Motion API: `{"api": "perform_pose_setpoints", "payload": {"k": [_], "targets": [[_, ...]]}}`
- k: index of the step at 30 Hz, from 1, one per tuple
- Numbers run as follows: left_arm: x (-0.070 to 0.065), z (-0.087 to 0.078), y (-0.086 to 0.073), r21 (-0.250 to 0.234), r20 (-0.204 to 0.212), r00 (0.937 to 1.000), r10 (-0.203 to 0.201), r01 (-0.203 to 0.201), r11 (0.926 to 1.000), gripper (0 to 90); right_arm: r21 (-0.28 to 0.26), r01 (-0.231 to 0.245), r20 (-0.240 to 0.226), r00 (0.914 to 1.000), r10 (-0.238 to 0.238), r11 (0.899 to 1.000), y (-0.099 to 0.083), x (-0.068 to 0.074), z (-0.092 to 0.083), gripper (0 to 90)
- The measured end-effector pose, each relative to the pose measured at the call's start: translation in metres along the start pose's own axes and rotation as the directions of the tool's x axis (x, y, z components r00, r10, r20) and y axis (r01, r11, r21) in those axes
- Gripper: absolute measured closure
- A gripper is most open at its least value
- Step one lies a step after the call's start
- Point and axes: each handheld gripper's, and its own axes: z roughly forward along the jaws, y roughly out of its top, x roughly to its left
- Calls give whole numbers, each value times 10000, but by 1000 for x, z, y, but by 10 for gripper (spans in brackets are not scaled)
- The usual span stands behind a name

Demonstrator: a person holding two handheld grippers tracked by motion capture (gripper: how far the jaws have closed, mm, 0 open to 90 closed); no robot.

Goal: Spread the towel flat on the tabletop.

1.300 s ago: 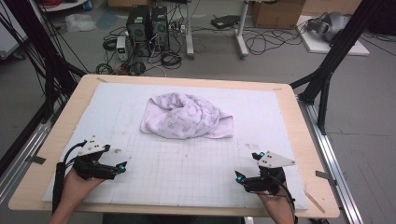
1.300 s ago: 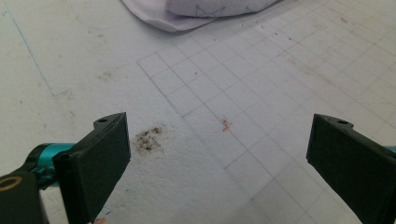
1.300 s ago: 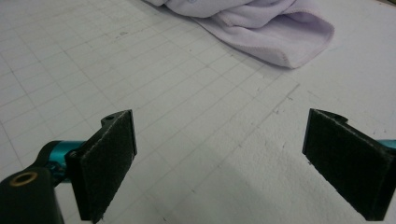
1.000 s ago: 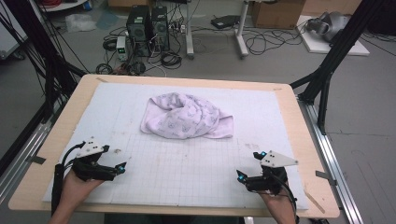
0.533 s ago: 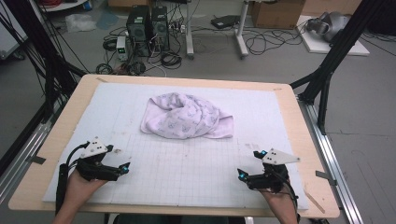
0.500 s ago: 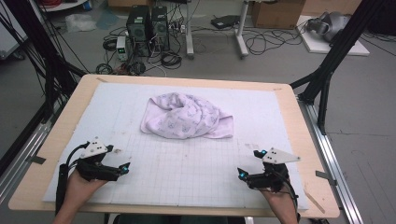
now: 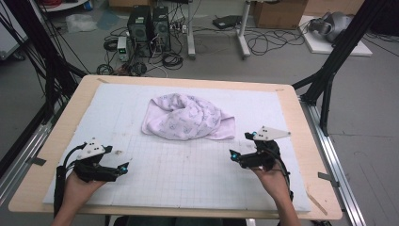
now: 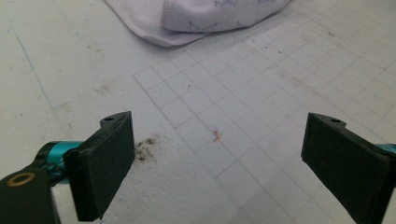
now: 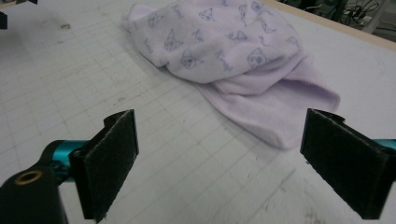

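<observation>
One towel (image 7: 187, 117) lies crumpled in a loose heap on the white gridded mat (image 7: 188, 174) that covers the worktop (image 7: 306, 127). It is pale lilac with a small printed pattern of blue-grey cat faces, seen clearly in the right gripper view (image 9: 219, 42). A plain, flat edge sticks out from under the heap on the side toward the right claw. In the left gripper view the towel (image 8: 196, 16) is cut off by the top of the frame, so just its near hem and one fold show.

There are two claws. The left claw (image 7: 123, 168) sits near the mat's front edge, well apart from the towel, with its jaws spread wide and nothing between them. The right claw (image 7: 232, 155) is closer, near the towel's flat edge but not touching it; its jaws are also wide apart and empty. Each is held by one hand: left hand (image 7: 77, 186), right hand (image 7: 273, 176).

The mat carries a dark smudge (image 8: 147, 147) just beside the left claw's jaw and a tiny reddish mark (image 8: 217, 135), too small to identify. Beyond the worktop, the floor holds two dark computer towers (image 7: 148, 23) among tangled cables, blurred.
</observation>
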Motion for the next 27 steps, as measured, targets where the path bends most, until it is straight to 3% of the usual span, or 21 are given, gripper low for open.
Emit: {"api": "perform_pose_setpoints", "payload": {"k": [9,16,21,27], "targets": [[0,6,19,-173,413,9990,190,-183,9997,240,286,614,-359,9975,-603,9977,34,-8,22,203],[9,22,47,-25,785,9961,401,-400,9992,301,526,842,-684,9944,-805,9951,60,-16,49,239],[15,46,78,-24,1134,9917,600,-601,9982,344,844,1064,-945,9907,-983,9907,72,-21,73,277],[16,73,94,65,1338,9884,714,-729,9973,412,1100,813,-975,9927,-707,9906,69,-30,91,331]]}}
